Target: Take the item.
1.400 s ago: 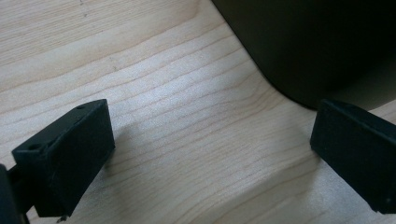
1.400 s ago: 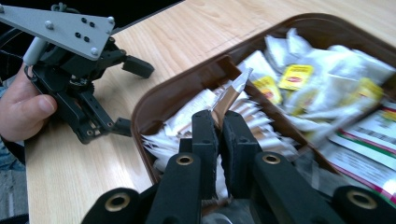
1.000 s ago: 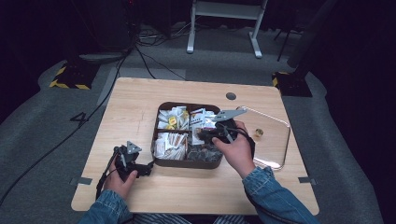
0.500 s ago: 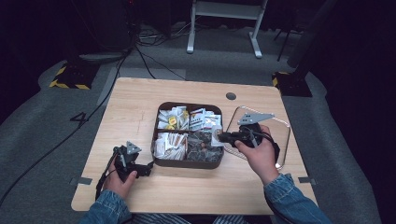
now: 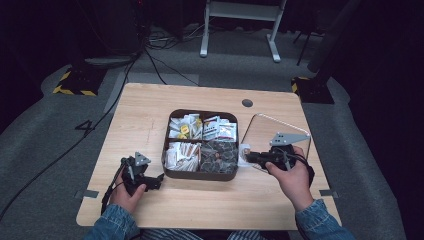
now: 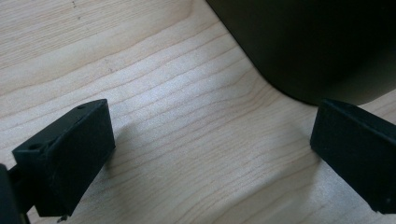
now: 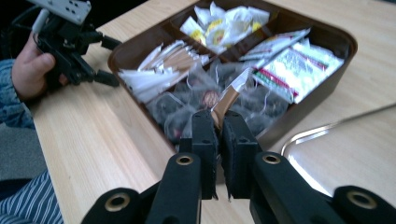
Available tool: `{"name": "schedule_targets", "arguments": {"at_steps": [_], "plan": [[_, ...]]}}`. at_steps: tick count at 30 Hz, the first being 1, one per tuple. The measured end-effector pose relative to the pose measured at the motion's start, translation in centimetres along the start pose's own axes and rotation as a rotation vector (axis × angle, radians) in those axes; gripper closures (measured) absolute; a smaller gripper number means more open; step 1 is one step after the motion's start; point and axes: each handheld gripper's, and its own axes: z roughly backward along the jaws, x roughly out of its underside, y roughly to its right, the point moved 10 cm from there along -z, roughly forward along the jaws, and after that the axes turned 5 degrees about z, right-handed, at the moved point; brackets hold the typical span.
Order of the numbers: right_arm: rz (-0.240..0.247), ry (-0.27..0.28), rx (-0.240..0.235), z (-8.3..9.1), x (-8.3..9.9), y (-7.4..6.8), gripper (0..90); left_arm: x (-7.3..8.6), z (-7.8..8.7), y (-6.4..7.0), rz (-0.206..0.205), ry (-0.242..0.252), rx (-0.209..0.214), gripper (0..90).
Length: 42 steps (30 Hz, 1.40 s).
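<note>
Pinching a brown sachet [image 7: 227, 99], long axis pointing away, right gripper [image 7: 219, 140] jaws closed; left gripper [image 6: 205, 154] jaws wide, empty.

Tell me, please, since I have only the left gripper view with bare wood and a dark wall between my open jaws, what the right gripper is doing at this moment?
Observer: The right gripper is shut on a brown packet, pinched near its lower end.
Operator: Thank you. Where is it holding that packet?
Observer: In the high view it sits just off the right edge of the brown tray, over the near left corner of the clear lid.
Operator: And what is the dark wall in front of me?
Observer: That is the tray's outer near left corner; the left gripper rests on the table beside it, not touching it.
</note>
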Motion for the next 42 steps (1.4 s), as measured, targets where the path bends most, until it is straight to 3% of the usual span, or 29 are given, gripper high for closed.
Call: {"name": "schedule_targets", "arguments": {"at_steps": [11, 19, 24, 32, 42], "plan": [[-0.073, -0.007, -0.001, 0.0, 4.4, 0.3, 85.1, 0.0, 0.0, 0.0, 0.000, 0.000, 0.000, 0.0], [-0.102, -0.010, -0.011, -1.2, 7.0, 0.0, 85.1, 0.0, 0.0, 0.0, 0.000, 0.000, -0.001, 0.0], [-0.105, -0.059, 0.003, -2.1, 8.7, 0.1, 85.1, 0.0, 0.0, 0.0, -0.001, -0.001, -0.001, 0.0], [-0.116, -0.114, -0.018, -3.0, 10.0, -0.3, 85.0, 0.0, 0.0, 0.0, 0.000, 0.000, 0.000, 0.0], [-0.151, -0.127, -0.039, -3.3, 10.6, -0.4, 84.5, 0.0, 0.0, 0.0, 0.000, 0.000, 0.000, 0.0]]}}
